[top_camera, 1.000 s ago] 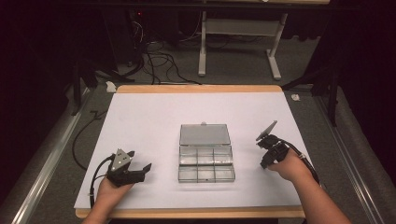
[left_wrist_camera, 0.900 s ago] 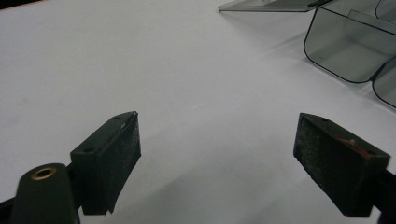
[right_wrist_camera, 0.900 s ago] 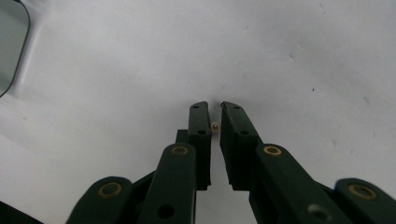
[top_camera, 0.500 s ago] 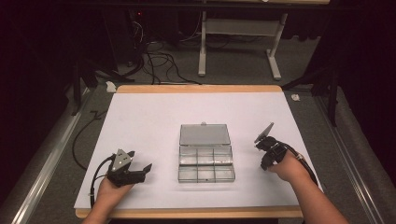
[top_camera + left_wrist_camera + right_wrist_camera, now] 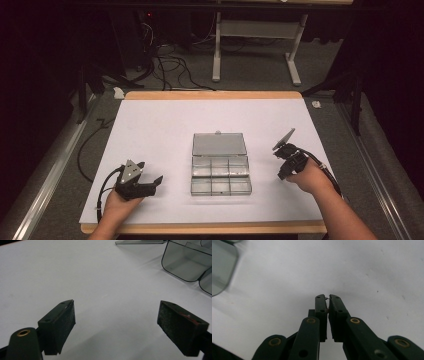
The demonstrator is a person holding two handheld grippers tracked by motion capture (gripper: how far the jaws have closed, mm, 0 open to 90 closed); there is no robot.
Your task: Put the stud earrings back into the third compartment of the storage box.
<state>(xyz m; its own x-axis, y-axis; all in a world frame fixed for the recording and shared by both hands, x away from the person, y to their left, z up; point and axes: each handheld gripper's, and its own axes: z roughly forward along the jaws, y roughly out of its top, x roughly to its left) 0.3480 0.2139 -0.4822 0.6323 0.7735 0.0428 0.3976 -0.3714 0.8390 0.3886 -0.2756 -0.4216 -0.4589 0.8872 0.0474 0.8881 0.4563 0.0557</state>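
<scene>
A clear plastic compartment box lies at the middle of the white sheet, its lid folded open toward the far side. My left gripper rests on the sheet to the left of the box, jaws pointing at it. In the left gripper view the left gripper stands wide open with only bare sheet between its pads, and the box is at the upper right. My right gripper sits right of the box. In the right gripper view the right gripper is pressed together, pinching a tiny dark piece at its tips.
The white sheet covers a wooden table with a bare front edge. A corner of the box shows at the upper left of the right gripper view. Beyond the table, cables and a white stand are on the dark floor.
</scene>
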